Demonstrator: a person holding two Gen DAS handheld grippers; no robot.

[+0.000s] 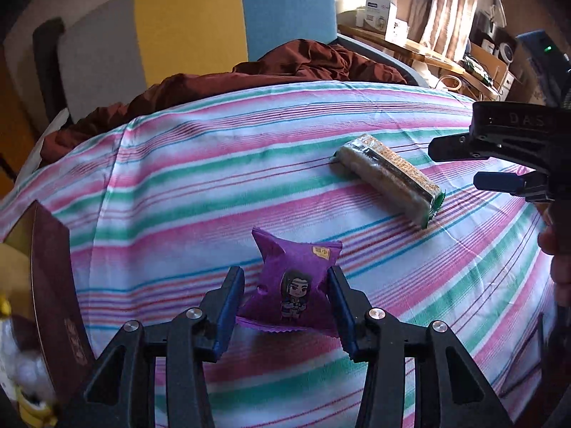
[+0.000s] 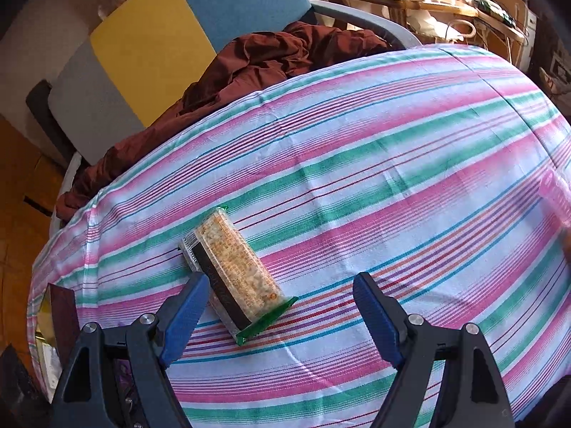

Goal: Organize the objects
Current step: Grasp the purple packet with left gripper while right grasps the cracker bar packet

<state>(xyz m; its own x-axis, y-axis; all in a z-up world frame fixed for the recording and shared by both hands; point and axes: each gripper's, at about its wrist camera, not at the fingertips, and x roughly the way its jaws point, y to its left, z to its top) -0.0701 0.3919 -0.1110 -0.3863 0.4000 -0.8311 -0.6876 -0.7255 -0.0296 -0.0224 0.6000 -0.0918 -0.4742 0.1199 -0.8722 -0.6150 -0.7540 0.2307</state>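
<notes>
- The left gripper (image 1: 285, 285) fingers are pinching the purple snack packet (image 1: 296, 285) above the striped surface (image 1: 178, 185).
- The right gripper (image 2: 282, 303) is gaping open near the cracker pack (image 2: 235, 278).
- Slippery foil may be sliding free.

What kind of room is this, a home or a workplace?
Most likely a home, perhaps a living room or bedroom: a table under a pink, green and white striped cloth, a grey, yellow and blue upholstered seat, a crumpled dark red blanket, and curtains beside a cluttered wooden shelf.
</notes>
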